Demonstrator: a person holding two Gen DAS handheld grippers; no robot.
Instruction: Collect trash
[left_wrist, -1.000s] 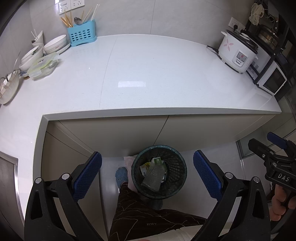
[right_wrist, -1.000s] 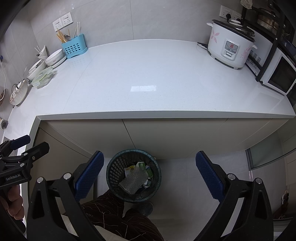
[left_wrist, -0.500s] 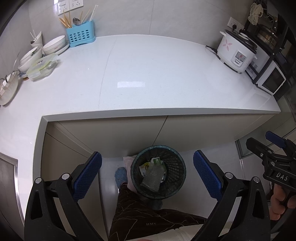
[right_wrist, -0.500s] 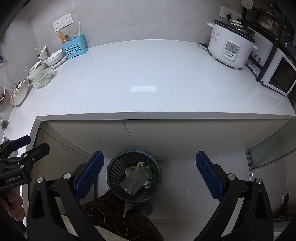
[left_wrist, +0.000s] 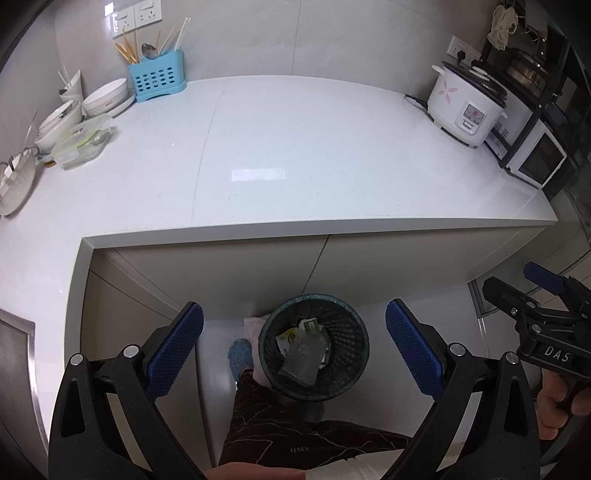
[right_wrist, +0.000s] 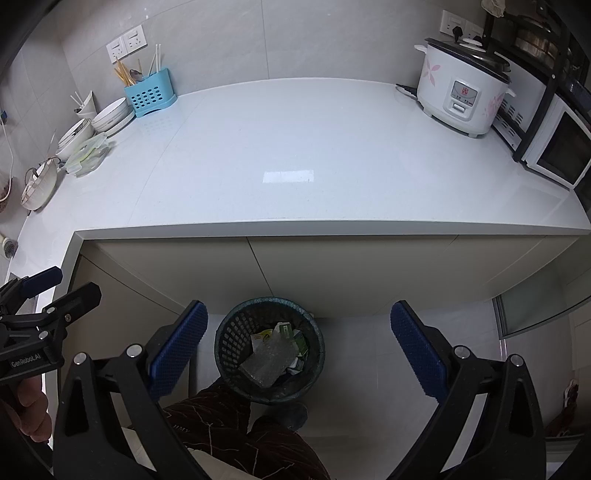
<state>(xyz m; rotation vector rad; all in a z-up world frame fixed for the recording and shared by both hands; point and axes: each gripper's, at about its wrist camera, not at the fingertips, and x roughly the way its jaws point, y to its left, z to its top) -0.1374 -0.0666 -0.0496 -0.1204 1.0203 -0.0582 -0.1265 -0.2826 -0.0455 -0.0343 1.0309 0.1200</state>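
White counter (left_wrist: 295, 155) above, floor below — both grippers, left (left_wrist: 293, 350) and right (right_wrist: 299, 350), spread wide and holding nothing over the bin (right_wrist: 229, 332), where trash (right_wrist: 267, 360) lies inside.

White worktop (right_wrist: 295, 155): rice cooker (right_wrist: 461, 96) at the back right corner, blue cutlery holder (right_wrist: 149, 96) and stacked bowls (right_wrist: 110, 114) back left.

A rice cooker (left_wrist: 466, 105) sits at two o'clock on the counter (left_wrist: 295, 147); a blue utensil holder (left_wrist: 157, 75) and bowls (left_wrist: 105, 98) at ten.
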